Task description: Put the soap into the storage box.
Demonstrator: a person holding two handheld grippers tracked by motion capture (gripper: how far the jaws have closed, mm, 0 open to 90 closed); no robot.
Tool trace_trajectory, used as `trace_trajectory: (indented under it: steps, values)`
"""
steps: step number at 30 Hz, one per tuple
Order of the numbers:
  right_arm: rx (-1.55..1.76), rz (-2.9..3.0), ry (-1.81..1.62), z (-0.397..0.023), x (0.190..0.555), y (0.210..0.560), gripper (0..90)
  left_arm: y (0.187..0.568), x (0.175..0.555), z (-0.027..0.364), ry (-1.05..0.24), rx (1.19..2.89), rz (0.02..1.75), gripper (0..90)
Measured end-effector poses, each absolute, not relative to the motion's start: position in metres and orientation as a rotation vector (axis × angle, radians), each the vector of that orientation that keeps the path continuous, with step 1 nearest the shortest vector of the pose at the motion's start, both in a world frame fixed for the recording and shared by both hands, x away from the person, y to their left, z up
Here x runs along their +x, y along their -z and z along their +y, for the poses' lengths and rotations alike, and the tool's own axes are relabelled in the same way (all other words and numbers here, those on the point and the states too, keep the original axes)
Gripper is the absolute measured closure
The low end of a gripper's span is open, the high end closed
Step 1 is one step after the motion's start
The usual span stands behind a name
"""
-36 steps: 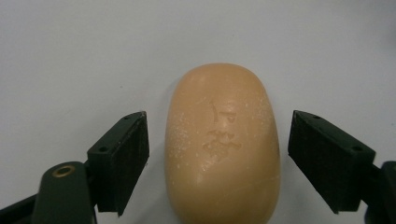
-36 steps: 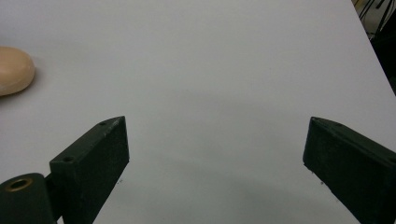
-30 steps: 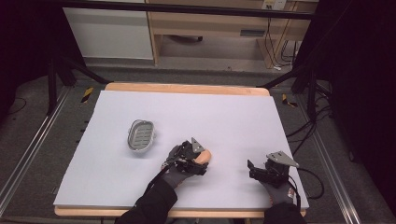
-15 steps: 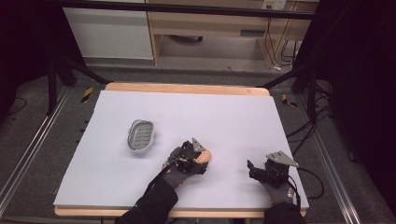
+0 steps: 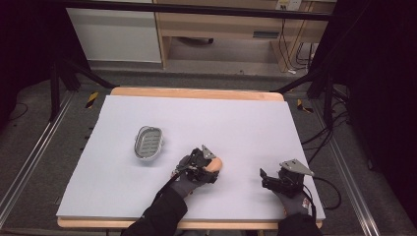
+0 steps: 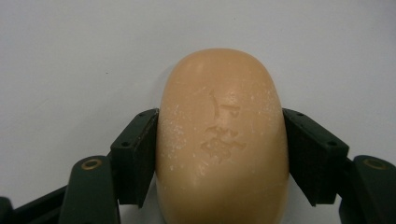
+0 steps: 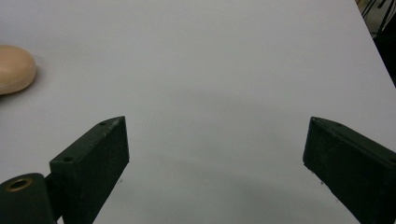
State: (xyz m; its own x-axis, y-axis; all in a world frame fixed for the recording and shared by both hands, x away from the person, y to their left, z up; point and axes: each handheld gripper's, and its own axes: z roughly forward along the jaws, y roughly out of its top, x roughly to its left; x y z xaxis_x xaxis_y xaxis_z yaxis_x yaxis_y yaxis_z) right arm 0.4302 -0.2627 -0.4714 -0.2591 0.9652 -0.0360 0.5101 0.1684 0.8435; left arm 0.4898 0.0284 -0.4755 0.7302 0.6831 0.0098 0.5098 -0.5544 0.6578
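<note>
Left gripper (image 5: pixel 212 167) low centre of the high view, clamped on a bar of soap (image 5: pixel 215 163). Soap (image 6: pixel 222 140) central in the left gripper view, tan, rounded, stamped mark on top, one black jaw pressed to each long side, resting on the white table (image 6: pixel 70 60). Right gripper (image 5: pixel 268 178) lower right of the high view, jaws spread wide over bare table, gripping nothing. Soap (image 7: pixel 15 69) at the upper left edge of the right gripper view. Metal soap dish (image 5: pixel 148 142) left of centre in the high view, apart from the soap, up and to its left.
</note>
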Motion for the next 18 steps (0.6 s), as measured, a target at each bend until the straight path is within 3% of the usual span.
trace_trajectory:
  steps: [18]
  values:
    - [1.393, 1.863, -0.984, -0.263, 0.430, 0.472, 7.1, 0.460, 0.488, 0.037, -0.363, 2.240, 0.905, 31.8]
